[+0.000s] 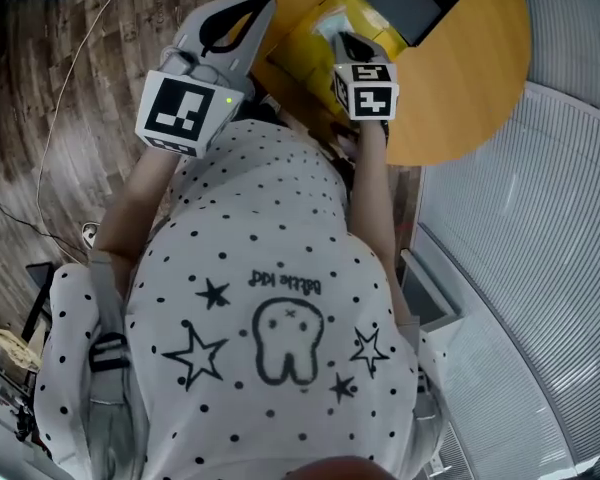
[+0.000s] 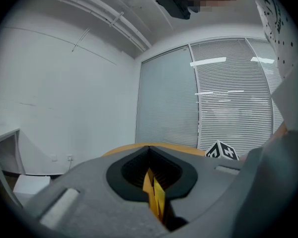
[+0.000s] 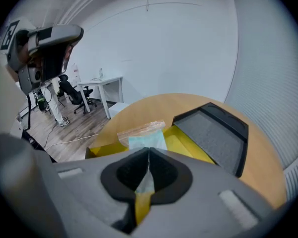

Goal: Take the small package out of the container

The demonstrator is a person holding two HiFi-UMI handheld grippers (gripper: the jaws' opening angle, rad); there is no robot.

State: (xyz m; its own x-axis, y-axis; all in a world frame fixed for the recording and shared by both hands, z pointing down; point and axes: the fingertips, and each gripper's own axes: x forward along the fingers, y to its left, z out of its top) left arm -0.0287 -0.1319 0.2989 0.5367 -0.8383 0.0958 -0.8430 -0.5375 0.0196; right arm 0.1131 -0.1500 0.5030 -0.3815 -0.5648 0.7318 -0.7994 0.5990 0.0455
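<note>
Right gripper view: right gripper (image 3: 148,151) clamped shut on small package (image 3: 147,141), pouch sticking out ahead of jaws, just above yellow container (image 3: 185,141). Left gripper (image 2: 149,152) pinches container's yellow wall, probably to steady it on bench (image 3: 154,108) so package comes out clean.

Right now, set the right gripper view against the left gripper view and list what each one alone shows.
Only the right gripper view: the small package pinched in the shut right tongs, the black tray and a white desk.

Only the left gripper view: the left tongs shut on what looks like an edge of the yellow container, the right gripper's marker cube and the person's dotted shirt.

Both: the yellow container and the wooden table.
</note>
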